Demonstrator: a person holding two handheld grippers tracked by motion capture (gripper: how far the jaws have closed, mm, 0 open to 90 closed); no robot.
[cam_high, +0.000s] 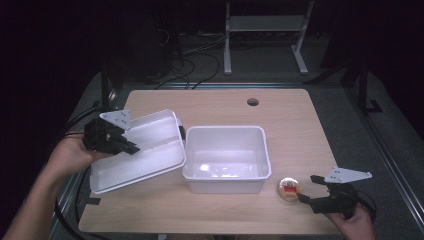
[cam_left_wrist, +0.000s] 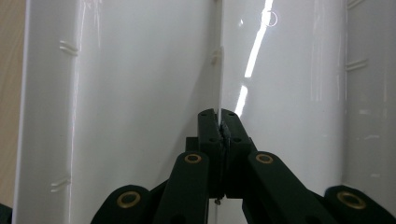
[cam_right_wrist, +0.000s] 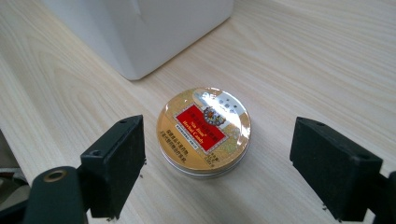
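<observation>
Two tools are sharing the job: lid off, tin next.
Left tool (cam_high: 131, 148) is clamping the white lid (cam_high: 150, 150) beside the tub (cam_high: 226, 159); right tool (cam_right_wrist: 217, 175) is hovering apart around the tin (cam_right_wrist: 204, 130) on the counter (cam_high: 210, 105), needing to close.

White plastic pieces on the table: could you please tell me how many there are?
2. The open white bin stands mid-table; its white lid is left of it, tilted, clamped in the left gripper. None seems hidden.

The wooden counter (cam_high: 300, 125) carries a white tub (cam_high: 226, 159) at its middle and a round tin (cam_high: 290, 189) near its front right corner.
</observation>
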